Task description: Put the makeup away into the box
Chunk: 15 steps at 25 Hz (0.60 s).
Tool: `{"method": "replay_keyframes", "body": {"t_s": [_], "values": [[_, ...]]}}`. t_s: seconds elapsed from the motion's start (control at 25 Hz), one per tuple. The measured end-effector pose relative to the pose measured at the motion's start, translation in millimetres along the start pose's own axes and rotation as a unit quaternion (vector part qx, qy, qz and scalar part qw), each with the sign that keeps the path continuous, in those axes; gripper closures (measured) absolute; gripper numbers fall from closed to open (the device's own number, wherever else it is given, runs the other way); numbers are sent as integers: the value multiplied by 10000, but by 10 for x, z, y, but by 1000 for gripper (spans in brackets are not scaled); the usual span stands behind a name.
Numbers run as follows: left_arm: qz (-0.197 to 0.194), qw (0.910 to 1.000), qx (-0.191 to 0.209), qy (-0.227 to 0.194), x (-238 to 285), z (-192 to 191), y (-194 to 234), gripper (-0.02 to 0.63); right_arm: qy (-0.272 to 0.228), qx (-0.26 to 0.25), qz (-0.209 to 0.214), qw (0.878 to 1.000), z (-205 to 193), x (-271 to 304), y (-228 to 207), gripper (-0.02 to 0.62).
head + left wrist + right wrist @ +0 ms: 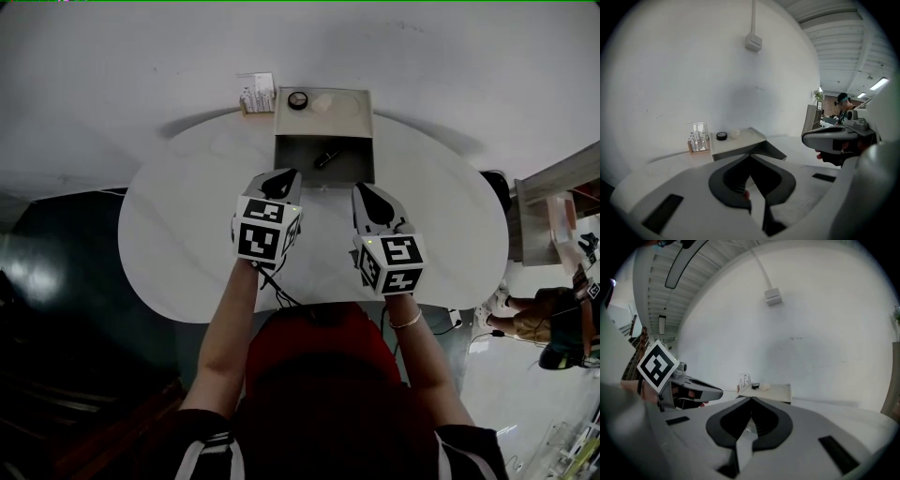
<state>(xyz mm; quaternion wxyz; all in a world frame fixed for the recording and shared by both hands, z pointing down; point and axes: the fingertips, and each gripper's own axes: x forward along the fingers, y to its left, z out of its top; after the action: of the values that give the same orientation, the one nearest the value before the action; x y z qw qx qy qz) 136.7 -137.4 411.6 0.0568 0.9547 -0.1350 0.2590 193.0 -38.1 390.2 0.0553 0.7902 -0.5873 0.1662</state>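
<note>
A grey box stands at the far middle of the white table. Its open front compartment holds a small black makeup item. On the pale flat panel behind it lie a black round compact and a white round item. My left gripper hovers just in front of the box, shut and empty. My right gripper is beside it, also shut with nothing held. In the left gripper view the jaws meet below the box. The right gripper points at the box.
A small card holder stands left of the box against the white wall. A grey cabinet and another person are off the table's right end. The floor to the left is dark.
</note>
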Motion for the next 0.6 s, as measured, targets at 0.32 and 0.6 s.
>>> {"method": "replay_keyframes", "body": {"t_s": [0.32, 0.6], "values": [[54, 9992, -246, -308, -286, -35, 12, 584, -128, -178, -132, 9997, 59, -113, 119, 581], [102, 9980, -356, -508, -467, -66, 4, 584, -244, -241, -137, 9993, 73, -207, 261, 581]]}}
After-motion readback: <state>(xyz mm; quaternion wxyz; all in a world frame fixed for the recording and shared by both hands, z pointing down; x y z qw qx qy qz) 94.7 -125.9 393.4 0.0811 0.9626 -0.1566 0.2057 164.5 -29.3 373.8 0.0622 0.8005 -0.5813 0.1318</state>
